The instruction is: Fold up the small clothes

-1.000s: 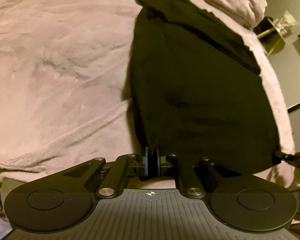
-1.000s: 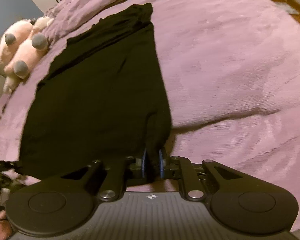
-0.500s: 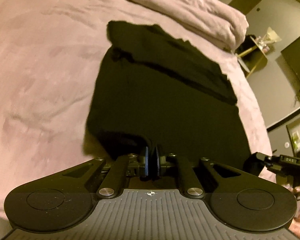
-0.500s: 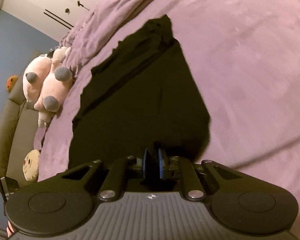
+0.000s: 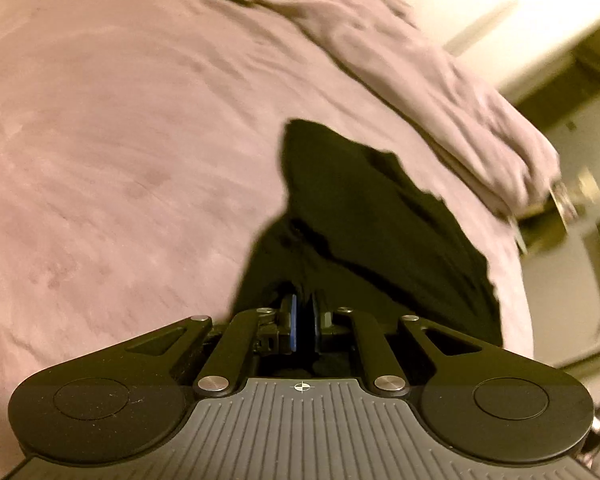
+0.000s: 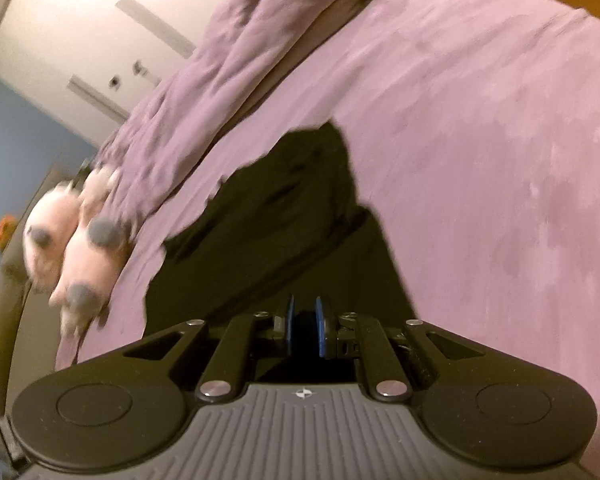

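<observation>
Black fabric — a small dark garment (image 5: 376, 216) — lies spread on a purple bed cover (image 5: 120, 140), its near hem lifted and gathered at two hand-held grippers. Seen from the left wrist, the left gripper (image 5: 305, 322) has its blue-padded fingers (image 5: 293, 322) drawn almost together, clamped on a thin edge of the cloth. From the right wrist, the right gripper (image 6: 305, 326) pinches the other near corner of the garment (image 6: 284, 208) in the same way. The far end of the garment rests flat on the cover, already showing one layer lying over another.

Both views are smeared with motion blur. The step in hand appears to be a lengthwise fold — carrying the near hem over toward the far edge. Done well, it calls for both corners to travel together at the same height and pace, so the hem stays taut and square rather than sagging between the grippers. The hem should be set down level with the far edge before the fingers let go, or the top layer may skew or bunch. The plush cover looks grippy, so dragging the cloth across it risks wrinkles; lifting clear seems wiser.

Beyond the garment, a rumpled purple blanket (image 6: 228, 64) runs along the far side of the bed, and a pink plush toy (image 6: 76, 248) lies beside it near the bed's edge.
</observation>
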A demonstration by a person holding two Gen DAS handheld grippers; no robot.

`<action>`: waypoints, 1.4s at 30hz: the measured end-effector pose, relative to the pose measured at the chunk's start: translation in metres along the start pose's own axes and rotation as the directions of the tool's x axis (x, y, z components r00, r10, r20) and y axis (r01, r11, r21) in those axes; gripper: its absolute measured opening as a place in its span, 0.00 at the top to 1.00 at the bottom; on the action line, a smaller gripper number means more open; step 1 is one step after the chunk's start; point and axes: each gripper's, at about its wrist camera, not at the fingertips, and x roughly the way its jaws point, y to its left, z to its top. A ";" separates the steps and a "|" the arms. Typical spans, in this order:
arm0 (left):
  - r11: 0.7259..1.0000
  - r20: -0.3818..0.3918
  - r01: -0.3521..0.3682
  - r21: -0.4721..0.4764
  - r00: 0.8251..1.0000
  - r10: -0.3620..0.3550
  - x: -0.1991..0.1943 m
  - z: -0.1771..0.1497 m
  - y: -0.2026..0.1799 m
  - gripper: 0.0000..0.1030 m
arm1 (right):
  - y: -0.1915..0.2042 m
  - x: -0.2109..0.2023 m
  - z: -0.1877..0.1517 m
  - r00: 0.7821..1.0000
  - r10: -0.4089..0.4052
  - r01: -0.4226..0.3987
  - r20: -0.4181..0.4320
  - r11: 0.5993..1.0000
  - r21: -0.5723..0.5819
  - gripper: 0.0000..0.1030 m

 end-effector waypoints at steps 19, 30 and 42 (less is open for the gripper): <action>0.973 0.104 -0.021 0.229 0.995 -0.003 -0.007 -0.010 0.012 0.53 | 0.017 0.028 -0.014 0.988 -0.140 0.154 0.063 0.893 -0.424 0.53; 0.957 0.044 -0.061 0.282 0.998 0.051 0.039 -0.003 0.002 0.43 | 0.027 0.048 -0.013 0.984 -0.165 0.175 0.063 0.865 -0.471 0.53; 0.961 0.082 -0.128 0.247 0.990 0.111 0.044 0.000 -0.004 0.90 | 0.030 0.059 -0.011 0.976 -0.196 0.219 0.100 0.831 -0.512 0.84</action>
